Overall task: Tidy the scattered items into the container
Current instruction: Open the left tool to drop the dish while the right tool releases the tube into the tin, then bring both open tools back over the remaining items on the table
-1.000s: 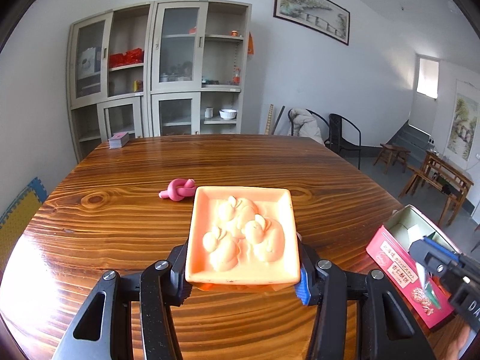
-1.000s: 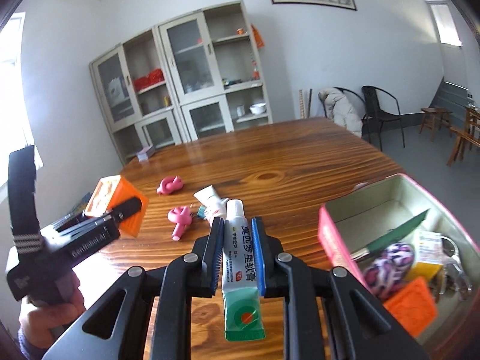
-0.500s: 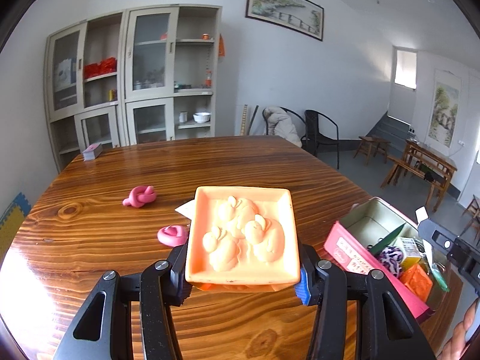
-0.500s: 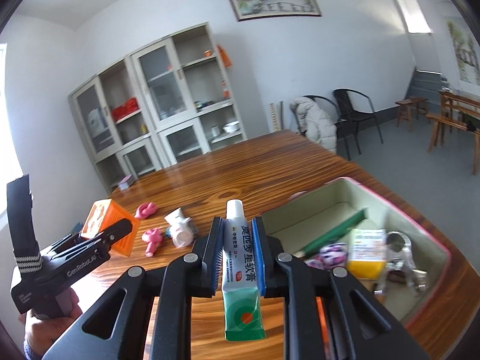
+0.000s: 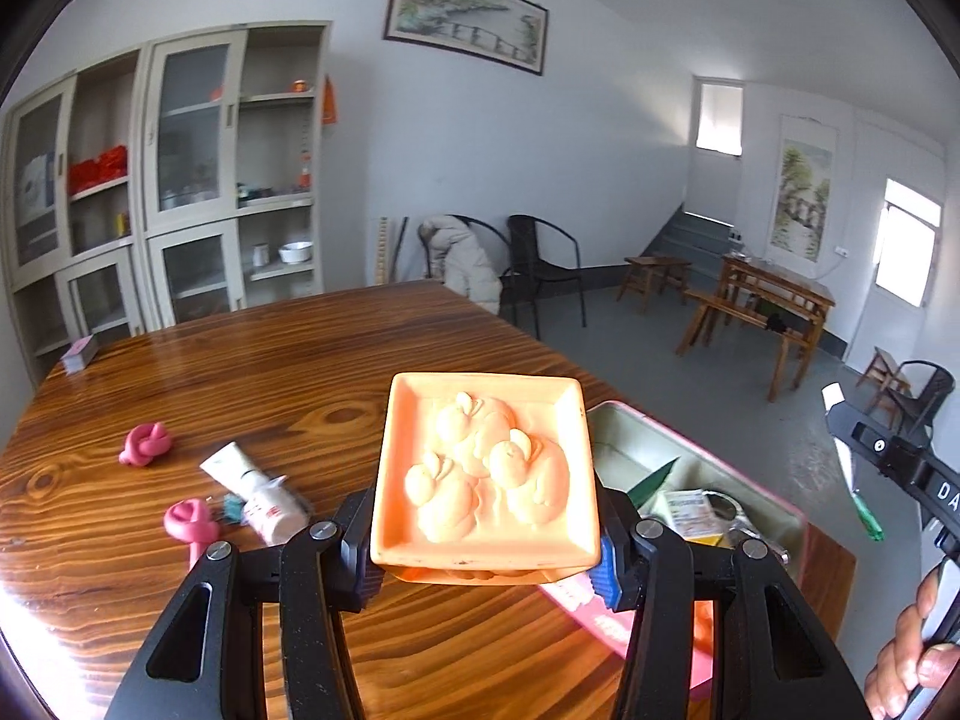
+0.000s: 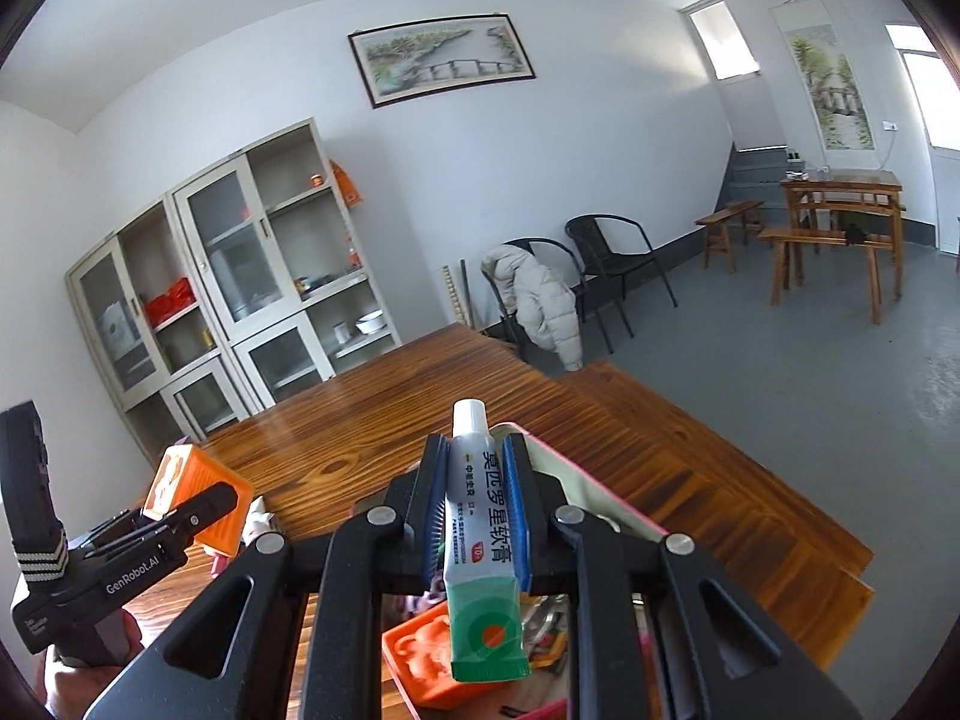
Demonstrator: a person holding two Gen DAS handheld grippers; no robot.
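A: Container (image 5: 696, 456) is a pink tin with a pale green inside, sitting at the right edge of the wooden table (image 5: 300, 384). Seen from the right wrist, it lies right under the right gripper (image 6: 477, 516).

B: Surface and room?

A: Glossy striped wood grain, glare at the near-left corner. White walls, a grey cabinet (image 5: 180, 180) with glass doors, a framed landscape painting (image 5: 465, 18), black chairs (image 5: 540, 264) with a padded coat draped over one, grey floor, wooden benches and stairs further right.

B: What's loose on the table?

A: Pink knot (image 5: 146, 445), a white tube (image 5: 231, 468), a second pink piece (image 5: 189, 519), and a small white bottle (image 5: 273, 510), blurred. A small box (image 5: 80, 354) sits at the far left edge.

B: In the tin?

A: Green blade-like piece (image 5: 657, 477), a yellow-white packet (image 5: 690, 507), some metal bits, an orange mould (image 6: 420, 654). The rest is hidden.

B: Grippers?

A: Left gripper (image 5: 486, 558) is clamped on an orange duck mould (image 5: 486, 474), a square tray with three raised ducks, held above the table just left of the tin. The right one's jaws pinch an ointment tube (image 6: 483, 540), white with a green crimped end, cap pointing away, over the tin.
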